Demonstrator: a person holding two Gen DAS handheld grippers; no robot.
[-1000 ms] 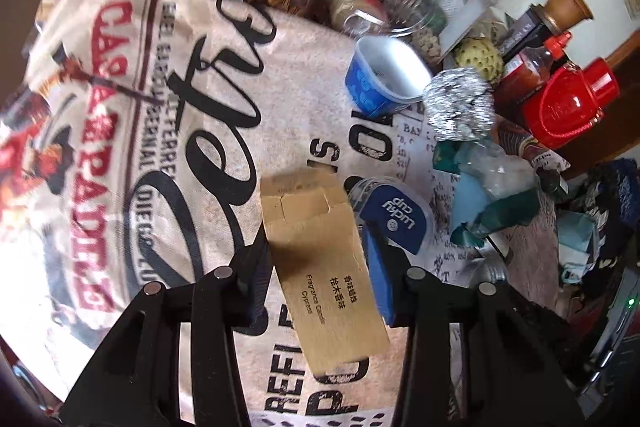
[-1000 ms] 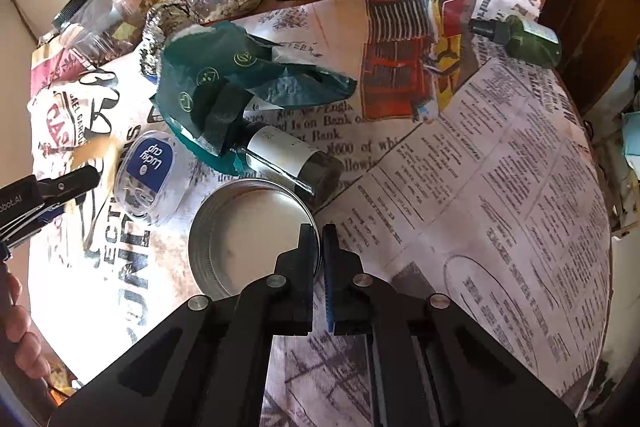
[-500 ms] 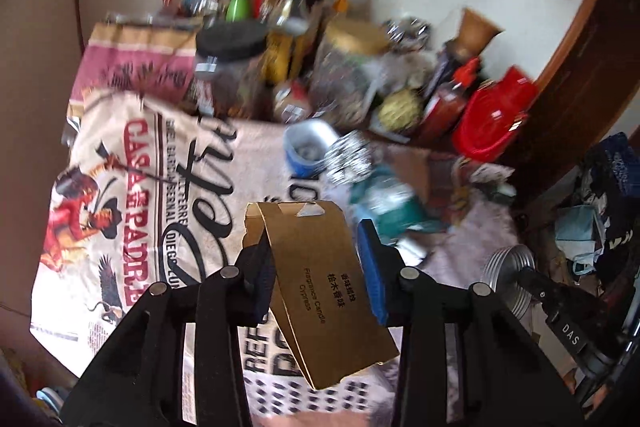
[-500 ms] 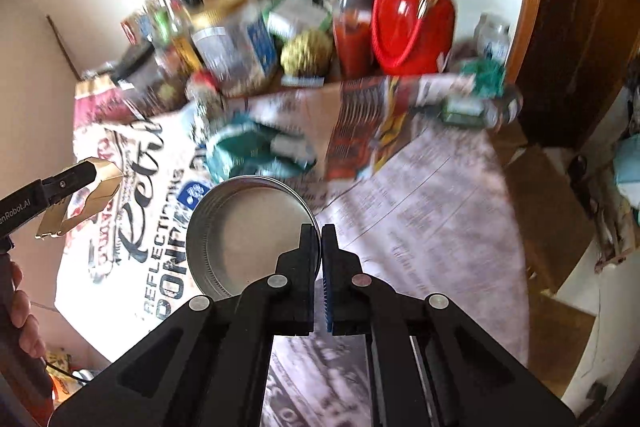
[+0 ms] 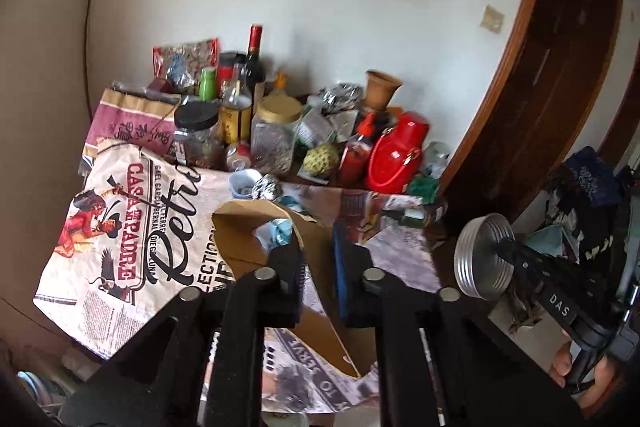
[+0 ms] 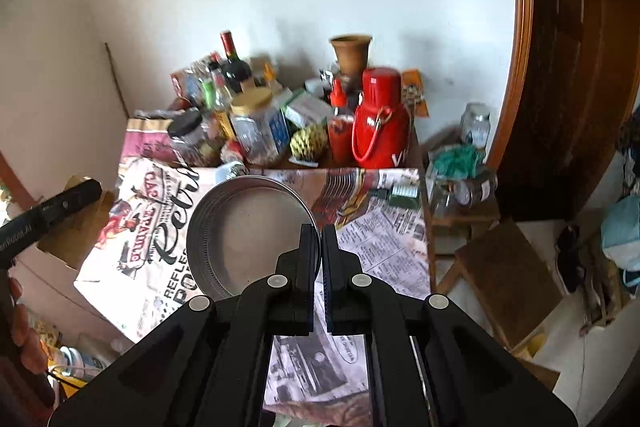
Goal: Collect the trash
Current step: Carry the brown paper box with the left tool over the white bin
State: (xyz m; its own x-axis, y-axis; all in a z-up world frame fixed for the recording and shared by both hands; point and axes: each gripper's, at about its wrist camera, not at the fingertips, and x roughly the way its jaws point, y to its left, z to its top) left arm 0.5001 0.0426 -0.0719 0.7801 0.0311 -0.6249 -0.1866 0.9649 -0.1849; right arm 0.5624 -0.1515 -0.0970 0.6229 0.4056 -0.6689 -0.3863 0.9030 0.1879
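Observation:
My left gripper [image 5: 316,247] is shut on a flattened brown cardboard box [image 5: 248,231] and holds it well above and in front of the table. My right gripper [image 6: 319,239] is shut on the rim of a round silver metal lid [image 6: 248,227], also lifted off the table. The lid and right gripper show at the right of the left wrist view [image 5: 484,255]. A foil ball [image 5: 267,187] and a blue cup [image 5: 244,183] stay on the table.
The table, covered with printed newspaper [image 6: 392,231], carries jars, bottles, a red thermos [image 6: 380,123] and a custard apple [image 6: 308,143] along the wall. A dark wooden door [image 6: 580,67] stands right. A low wooden stool [image 6: 500,267] and clutter lie on the floor.
Both grippers have lifted and pulled back from the table, carrying the cardboard box and the metal lid. The table now looks smaller and farther away.

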